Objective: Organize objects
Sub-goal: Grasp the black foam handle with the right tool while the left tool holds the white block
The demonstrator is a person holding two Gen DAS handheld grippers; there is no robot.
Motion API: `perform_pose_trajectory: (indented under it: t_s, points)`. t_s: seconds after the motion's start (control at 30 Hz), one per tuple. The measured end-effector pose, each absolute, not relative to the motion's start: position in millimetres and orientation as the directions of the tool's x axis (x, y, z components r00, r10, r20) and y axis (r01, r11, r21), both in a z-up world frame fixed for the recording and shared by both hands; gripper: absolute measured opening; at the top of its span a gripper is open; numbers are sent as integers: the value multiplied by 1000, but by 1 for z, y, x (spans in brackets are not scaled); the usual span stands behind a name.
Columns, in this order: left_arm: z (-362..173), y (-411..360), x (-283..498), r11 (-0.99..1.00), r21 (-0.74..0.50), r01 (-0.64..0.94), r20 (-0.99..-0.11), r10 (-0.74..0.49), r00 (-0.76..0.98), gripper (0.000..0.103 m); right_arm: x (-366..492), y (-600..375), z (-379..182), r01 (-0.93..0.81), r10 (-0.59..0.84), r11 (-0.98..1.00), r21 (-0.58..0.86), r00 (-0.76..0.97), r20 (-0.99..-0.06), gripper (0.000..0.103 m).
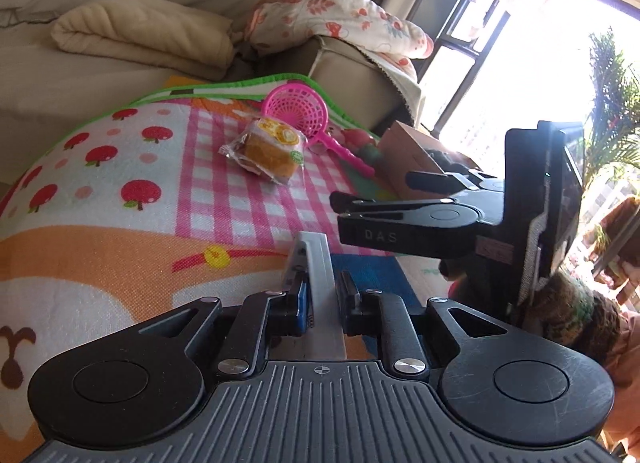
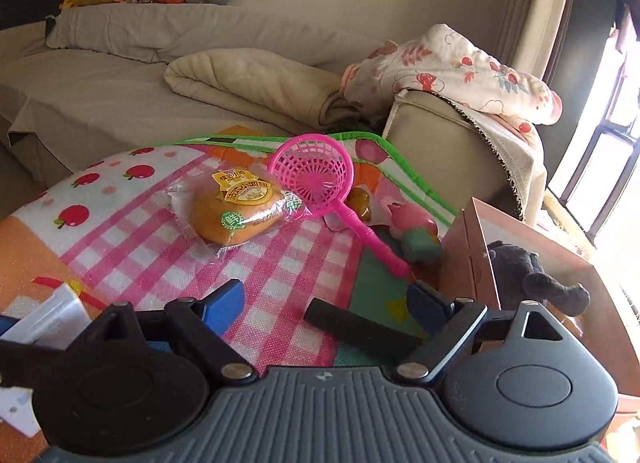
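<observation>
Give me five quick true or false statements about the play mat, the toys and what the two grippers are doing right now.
1. The left gripper is shut on a white tube. True.
2. The right gripper holds the black bar. False: its fingers stand open, with the bar lying on the mat between them.
3. The pink scoop lies beside the wrapped bun. True.
4. The cardboard box is empty. False: a dark plush toy sits in it.
5. The wrapped bun lies on the sofa. False: it lies on the mat.
</observation>
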State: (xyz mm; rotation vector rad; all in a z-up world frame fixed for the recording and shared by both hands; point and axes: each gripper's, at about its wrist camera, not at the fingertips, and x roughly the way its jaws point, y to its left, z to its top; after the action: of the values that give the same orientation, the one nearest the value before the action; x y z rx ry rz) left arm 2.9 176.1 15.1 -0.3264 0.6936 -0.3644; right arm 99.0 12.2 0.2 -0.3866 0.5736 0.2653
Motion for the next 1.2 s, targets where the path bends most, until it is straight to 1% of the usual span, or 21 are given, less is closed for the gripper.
perform_pose_trajectory:
  t_s: [0.03, 0.07, 0.1, 0.17, 0.3, 0.43, 0.5, 0.53, 0.57, 0.63, 0.7, 0.77, 0.83, 0.9, 0.97, 1.0, 1.07, 1.13, 1.17, 1.2]
  points:
    - [15, 174, 1, 889, -398, 225, -557, -429, 711, 18, 106, 12, -2, -346, 126, 896, -277, 798, -590, 77]
    - [15, 174, 1, 890, -395, 229, -556, -430, 711, 18, 112, 11, -4, -350, 119, 898, -267, 778, -617, 61]
    - [14, 174, 0, 890, -396, 227, -554, -429, 713, 18, 114, 8, -4, -356, 120, 900, -251, 758, -641, 50]
    - [13, 177, 0, 889, -409, 208, -552, -422, 719, 19, 103, 2, -1, -367, 138, 899, -238, 754, -642, 38]
    - [12, 180, 2, 889, -422, 177, -554, -407, 727, 19, 53, -19, 4, -463, 216, 857, -224, 719, -660, 32]
    - [11, 175, 3, 883, -432, 183, -552, -420, 720, 20, -4, -46, 1, -484, 211, 815, -317, 759, -616, 31]
    - [10, 170, 5, 879, -438, 190, -555, -431, 711, 21, -20, -63, 1, -472, 212, 825, -312, 768, -604, 36]
    - [10, 167, 5, 881, -431, 194, -558, -429, 710, 21, -24, -70, 1, -461, 209, 836, -297, 768, -606, 46]
    - [11, 164, 5, 885, -423, 196, -561, -426, 710, 21, -26, -77, 1, -445, 203, 852, -277, 767, -609, 58]
    - [12, 158, 4, 893, -403, 202, -571, -418, 707, 21, -23, -88, 0, -414, 196, 883, -221, 754, -627, 70]
    - [14, 154, 2, 899, -387, 205, -580, -411, 704, 21, -16, -98, 0, -393, 226, 912, -117, 721, -655, 72]
    - [14, 150, 0, 906, -368, 210, -590, -402, 700, 21, -13, -101, -1, -392, 295, 920, 6, 682, -669, 76]
    - [15, 148, -3, 911, -355, 208, -601, -393, 696, 22, -13, -94, -1, -417, 348, 907, 60, 663, -663, 76]
    - [14, 148, -4, 914, -352, 203, -608, -388, 693, 22, -16, -80, -5, -446, 340, 895, 10, 668, -662, 75]
    - [15, 149, -5, 915, -353, 197, -610, -385, 693, 22, -18, -73, -5, -469, 335, 883, -25, 667, -666, 63]
    - [15, 150, -6, 914, -354, 196, -610, -385, 693, 22, -20, -72, -4, -483, 333, 875, -46, 668, -665, 62]
    - [13, 150, -7, 911, -363, 195, -605, -390, 694, 22, -23, -74, -1, -469, 287, 875, -122, 704, -650, 60]
    - [12, 150, -6, 909, -369, 193, -603, -392, 694, 23, -23, -78, -1, -411, 202, 888, -205, 750, -630, 62]
    - [11, 149, -5, 908, -372, 193, -602, -394, 694, 23, -20, -84, 0, -380, 172, 899, -219, 764, -622, 62]
    - [10, 149, -5, 906, -376, 193, -601, -397, 693, 24, -17, -90, 2, -367, 169, 908, -202, 762, -625, 62]
